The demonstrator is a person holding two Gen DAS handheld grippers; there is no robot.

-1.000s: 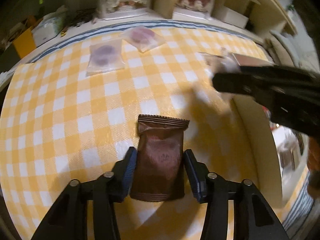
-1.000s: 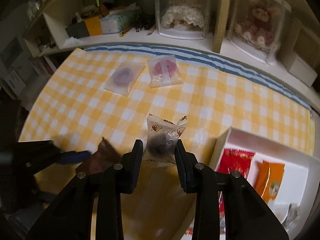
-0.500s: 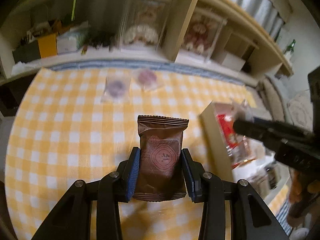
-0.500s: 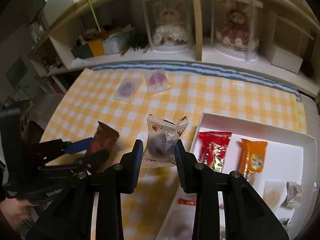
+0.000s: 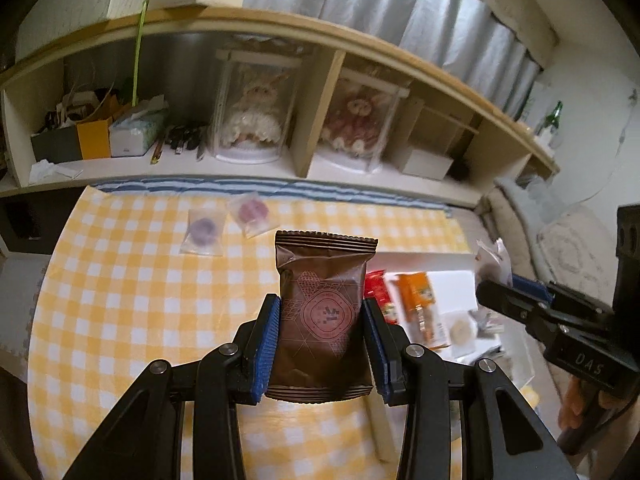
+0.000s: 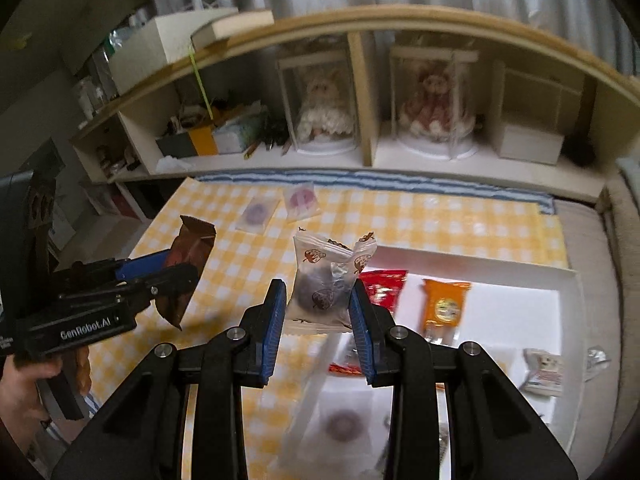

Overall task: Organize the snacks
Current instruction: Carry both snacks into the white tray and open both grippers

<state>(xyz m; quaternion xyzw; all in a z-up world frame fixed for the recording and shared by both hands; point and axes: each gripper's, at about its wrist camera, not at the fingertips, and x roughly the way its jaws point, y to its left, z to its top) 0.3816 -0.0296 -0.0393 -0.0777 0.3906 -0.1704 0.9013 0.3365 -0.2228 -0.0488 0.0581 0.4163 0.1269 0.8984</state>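
My left gripper is shut on a brown snack packet, held upright well above the yellow checked tablecloth. My right gripper is shut on a clear wrapped candy with a dark sweet inside, lifted over the left edge of the white tray. From the right wrist view the left gripper with its brown packet hangs at the left. The right gripper with its candy shows at the right of the left wrist view.
The white tray holds a red packet, an orange packet and several small sweets. Two clear pouches, purple and pink, lie at the cloth's far side. Behind stands a shelf with cased dolls.
Both grippers have risen off the cloth with their snacks still held. The views have tilted up, so the shelf and the tray have come into sight.
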